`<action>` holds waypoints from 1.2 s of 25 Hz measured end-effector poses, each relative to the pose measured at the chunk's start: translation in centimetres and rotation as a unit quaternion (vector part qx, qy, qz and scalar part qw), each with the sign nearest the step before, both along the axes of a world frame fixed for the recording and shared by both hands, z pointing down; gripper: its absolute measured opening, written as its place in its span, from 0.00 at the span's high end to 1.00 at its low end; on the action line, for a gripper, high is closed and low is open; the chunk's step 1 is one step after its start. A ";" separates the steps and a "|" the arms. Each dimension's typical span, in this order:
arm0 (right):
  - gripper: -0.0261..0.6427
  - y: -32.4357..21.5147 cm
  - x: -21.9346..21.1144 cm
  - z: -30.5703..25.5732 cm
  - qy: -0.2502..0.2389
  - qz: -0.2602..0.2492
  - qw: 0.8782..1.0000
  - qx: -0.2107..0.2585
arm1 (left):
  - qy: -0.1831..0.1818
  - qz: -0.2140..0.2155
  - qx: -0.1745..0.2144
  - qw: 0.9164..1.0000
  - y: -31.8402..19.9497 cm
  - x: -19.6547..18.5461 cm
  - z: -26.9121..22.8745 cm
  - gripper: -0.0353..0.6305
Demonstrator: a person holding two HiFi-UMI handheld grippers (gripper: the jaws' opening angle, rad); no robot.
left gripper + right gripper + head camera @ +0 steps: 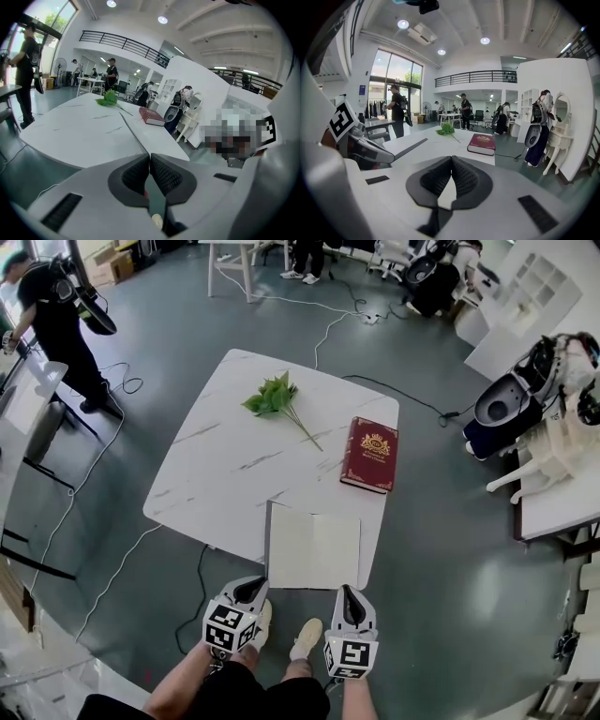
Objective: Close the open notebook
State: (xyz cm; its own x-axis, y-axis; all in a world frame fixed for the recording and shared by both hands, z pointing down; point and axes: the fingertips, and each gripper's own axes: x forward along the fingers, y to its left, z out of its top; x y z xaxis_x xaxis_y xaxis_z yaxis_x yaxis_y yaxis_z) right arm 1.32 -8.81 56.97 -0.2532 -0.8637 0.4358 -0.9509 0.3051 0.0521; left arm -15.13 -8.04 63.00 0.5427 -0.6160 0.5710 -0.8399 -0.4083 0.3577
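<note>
Notebook (312,549) at lower centre of head view, flat on near edge of table (216,474). Rectangular, plain cream matte face up, thin dark strip down its left side. Open or closed not clear from this angle.

Table top a white smooth slab with faint grey marble veins and rounded corners.

Hardback book (369,454) right of centre: thick, closed, dark red cover with gold crest and border. Sits just above notebook's upper right corner, apart from it.

Leafy green sprig (274,396) with thin stem toward upper middle of table, well apart from notebook.

Left gripper (251,589) and right gripper (349,594) at bottom of frame, near notebook's lower edge, one by each lower corner. Smooth white plastic shells, black-and-white marker cubes at rear.

Left gripper view: dark ribbed rubber pads pressed together at tips, empty. Right gripper view: same ribbed dark pads, tips meeting, empty.

Glossy grey-green floor (441,615) round table, with white cables trailing across it at left. Pale shoes (307,637) low in frame between the two grippers. Person (52,315) in dark clothes at upper left corner.
</note>
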 end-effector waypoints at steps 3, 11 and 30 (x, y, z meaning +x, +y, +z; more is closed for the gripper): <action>0.94 0.1 0.8 -0.9 0.003 -0.009 1.000 0.008 | -0.001 -0.007 0.010 1.000 -0.1 1.1 -1.3 0.90; 0.94 0.8 3.3 -1.8 -0.005 -0.011 1.000 0.005 | -0.009 -0.001 0.034 0.999 0.0 4.3 -3.6 0.90; 0.94 2.5 11.2 -2.8 -0.003 0.008 1.000 0.012 | -0.032 0.003 0.063 0.997 0.1 11.4 -5.7 0.90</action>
